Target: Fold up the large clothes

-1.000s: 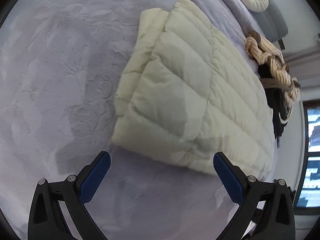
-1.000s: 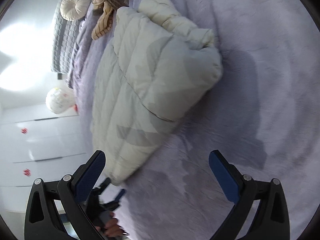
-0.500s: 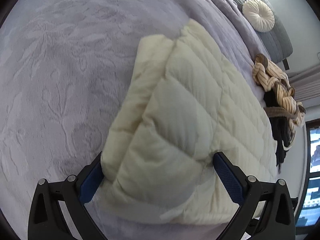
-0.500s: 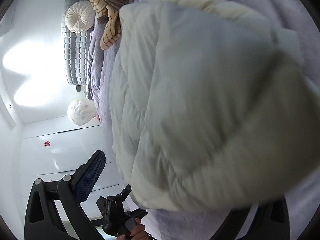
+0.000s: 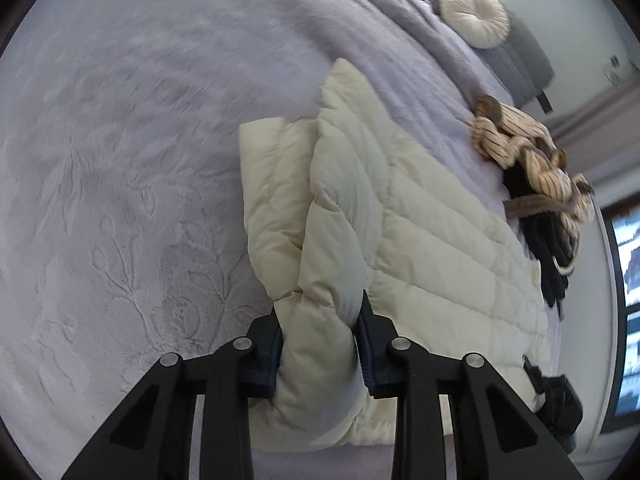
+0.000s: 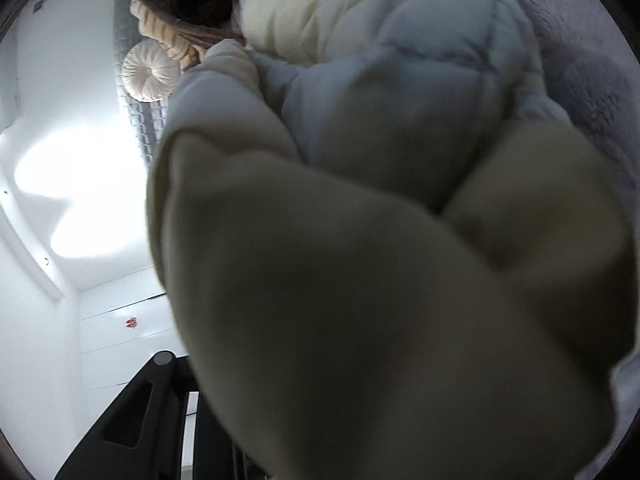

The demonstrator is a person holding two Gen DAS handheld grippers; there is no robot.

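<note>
- A cream quilted puffer jacket [image 6: 360, 260] fills most of the right wrist view, bunched and blurred close to the lens.
- It hides the right gripper's jaws, which have just been closing; only 1 black finger arm [image 6: 152, 412] shows at lower left.
- Beyond lie lavender bedding [image 6: 592, 52], a round cream cushion [image 6: 149, 74] and a striped garment [image 6: 160, 32].
- White wardrobe doors [image 6: 116, 340] stand at left.

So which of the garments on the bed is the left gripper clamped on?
The cream quilted puffer jacket; the left gripper pinches its near corner. The striped and black clothes lie untouched beyond.
</note>
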